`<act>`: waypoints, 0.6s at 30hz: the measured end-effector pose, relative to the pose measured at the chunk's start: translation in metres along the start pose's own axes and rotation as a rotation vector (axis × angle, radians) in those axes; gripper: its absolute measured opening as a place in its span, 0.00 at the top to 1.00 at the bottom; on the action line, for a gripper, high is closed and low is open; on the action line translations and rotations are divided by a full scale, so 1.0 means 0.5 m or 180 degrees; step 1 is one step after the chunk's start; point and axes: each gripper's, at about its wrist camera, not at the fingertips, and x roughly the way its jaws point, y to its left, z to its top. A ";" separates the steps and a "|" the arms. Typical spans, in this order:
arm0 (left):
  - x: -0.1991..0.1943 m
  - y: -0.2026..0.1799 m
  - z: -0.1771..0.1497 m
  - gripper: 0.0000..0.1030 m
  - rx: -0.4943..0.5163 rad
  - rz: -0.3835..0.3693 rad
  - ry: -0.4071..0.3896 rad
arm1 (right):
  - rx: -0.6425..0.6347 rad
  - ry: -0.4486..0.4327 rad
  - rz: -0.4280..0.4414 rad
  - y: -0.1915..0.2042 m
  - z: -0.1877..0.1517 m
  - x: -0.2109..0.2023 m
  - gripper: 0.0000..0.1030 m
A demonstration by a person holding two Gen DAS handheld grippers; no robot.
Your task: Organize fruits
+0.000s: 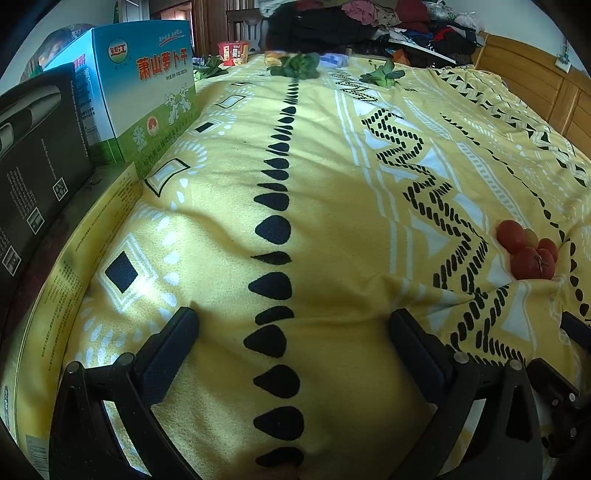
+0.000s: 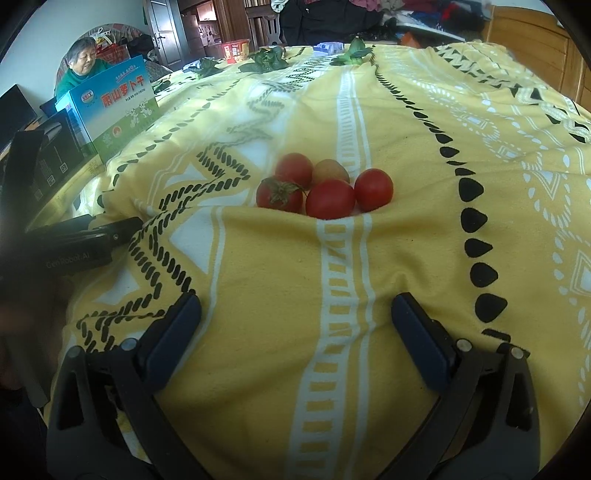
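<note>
Tomatoes [image 2: 325, 188], five in a tight cluster, lie in a shallow fold of the bed cover, straight ahead of the right gripper and off to the right of the left gripper. Four are red; one [image 2: 330, 170] at the far side of the cluster is paler, orange-yellow. The near-left tomato [image 2: 279, 194] carries a dried green calyx. All five touch or nearly touch one another.

The bed cover [image 1: 332, 192] is yellow with black and white geometric bands and spans both views. A wooden headboard [image 1: 532, 70] stands at the far right. A heap of clothing [image 1: 369, 22] lies past the far edge of the cover.

On the left edge, a blue and green carton [image 1: 147, 88] with red Chinese lettering stands upright. A black box [image 1: 40, 147] stands just beside it, nearer the camera, and a flat yellow box [image 1: 74, 251] lies under both.

Leafy greens [image 1: 299, 66] lie at the far end of the cover, with a red instant-noodle cup [image 1: 233, 52] near them to the left.

A seated person in green [image 2: 83, 70] shows beyond the carton in the right wrist view.

The left gripper [image 1: 293, 325] hovers low over bare cover, its fingers spread wide and holding nothing. The right gripper [image 2: 295, 312] likewise has its fingers spread wide and empty, well short of the tomatoes.
</note>
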 end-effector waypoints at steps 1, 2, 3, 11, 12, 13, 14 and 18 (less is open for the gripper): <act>0.000 0.000 0.000 0.00 0.0002 0.0003 -0.0001 | -0.0001 0.0001 0.0000 0.000 0.000 0.000 0.00; 0.000 -0.001 0.000 0.00 0.0006 0.0008 -0.0001 | -0.0002 0.0002 -0.0001 -0.001 0.000 0.000 0.00; 0.000 -0.002 0.000 0.00 0.0010 0.0015 -0.0002 | -0.0002 0.0002 -0.0004 0.000 0.000 0.000 0.00; 0.001 -0.002 0.001 0.00 0.0026 0.0032 0.0004 | -0.0004 0.0005 -0.0011 0.001 -0.001 0.002 0.00; 0.001 -0.001 0.001 0.00 0.0023 0.0027 0.0005 | -0.0004 0.0005 -0.0011 0.000 -0.001 0.001 0.00; 0.001 -0.001 0.001 0.00 0.0017 0.0020 0.0007 | -0.0004 0.0005 -0.0012 0.001 -0.001 0.001 0.00; 0.001 -0.001 0.001 0.00 0.0016 0.0020 0.0009 | -0.0003 0.0005 -0.0011 0.001 -0.001 0.001 0.00; 0.002 0.001 0.002 0.00 0.0008 0.0012 0.0017 | -0.0003 0.0005 -0.0010 0.001 -0.001 0.001 0.00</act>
